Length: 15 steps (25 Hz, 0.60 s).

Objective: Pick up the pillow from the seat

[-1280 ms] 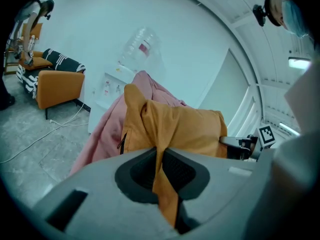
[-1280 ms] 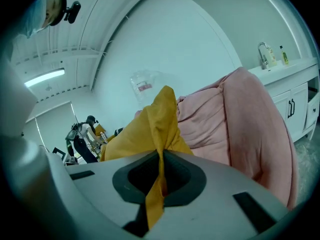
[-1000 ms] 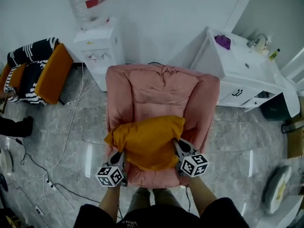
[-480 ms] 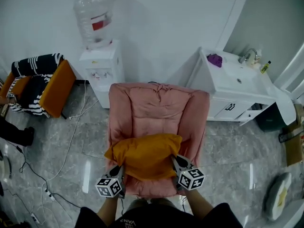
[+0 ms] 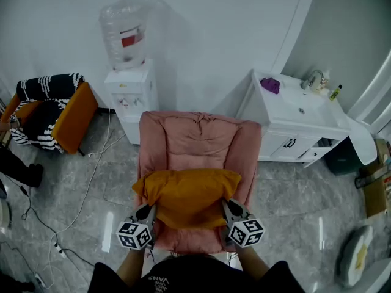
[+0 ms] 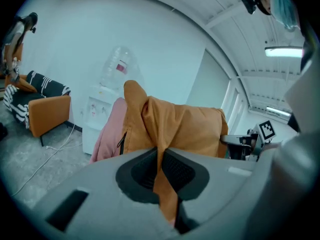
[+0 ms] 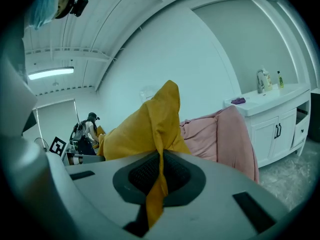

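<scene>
1. Pillow [image 5: 188, 194]: mustard cloth, matt, creased.
2. Armchair [image 5: 195, 140]: pink cloth, soft and matt, puckered along its back.
3. Floor [image 5: 293, 194], around the armchair: grey stone-look tiles, glossy, with bright reflections.
4. Water dispenser [image 5: 131, 93], left of the armchair: smooth white plastic. Its bottle [image 5: 124, 32] is clear plastic.
5. Cabinet [image 5: 287, 124], right of the armchair: smooth white finish, slight sheen.
6. Left gripper [image 6: 161, 156] and right gripper [image 7: 160, 170], at the armchair's front: matt grey plastic with dark textured pads [image 6: 181, 170].

Black top [image 5: 183, 276] — grey hand-held grippers [image 5: 148, 210] [image 5: 226, 205] carry black-and-white marker cubes [image 5: 135, 234].
</scene>
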### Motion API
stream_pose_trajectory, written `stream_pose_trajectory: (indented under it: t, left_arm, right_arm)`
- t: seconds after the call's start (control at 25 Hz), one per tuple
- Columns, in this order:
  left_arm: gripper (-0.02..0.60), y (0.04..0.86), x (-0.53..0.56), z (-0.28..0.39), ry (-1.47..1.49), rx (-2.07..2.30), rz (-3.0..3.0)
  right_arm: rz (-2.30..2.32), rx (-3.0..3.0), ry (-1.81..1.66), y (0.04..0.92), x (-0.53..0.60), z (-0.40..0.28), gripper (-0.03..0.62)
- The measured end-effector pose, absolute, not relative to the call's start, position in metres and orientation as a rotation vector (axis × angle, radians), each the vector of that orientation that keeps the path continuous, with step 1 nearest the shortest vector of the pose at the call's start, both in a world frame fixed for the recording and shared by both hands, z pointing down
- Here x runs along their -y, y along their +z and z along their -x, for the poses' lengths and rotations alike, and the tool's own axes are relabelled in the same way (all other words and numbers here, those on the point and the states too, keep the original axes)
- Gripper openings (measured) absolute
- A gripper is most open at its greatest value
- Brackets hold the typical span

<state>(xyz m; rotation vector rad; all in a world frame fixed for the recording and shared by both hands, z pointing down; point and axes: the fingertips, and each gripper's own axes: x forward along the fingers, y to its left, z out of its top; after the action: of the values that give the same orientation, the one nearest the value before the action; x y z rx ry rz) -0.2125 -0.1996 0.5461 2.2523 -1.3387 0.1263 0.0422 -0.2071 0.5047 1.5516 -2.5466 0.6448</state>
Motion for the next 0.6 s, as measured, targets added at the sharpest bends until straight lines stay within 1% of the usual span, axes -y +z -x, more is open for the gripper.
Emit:
stream_pose_trajectory:
  t: [0.6]
  left_arm:
    - [0.025,0.459,0.225,0.189,0.067,1.321,-2.473]
  right_arm:
    - [-1.690,2.608,0.474,0.431,0.197,-0.065,0.011]
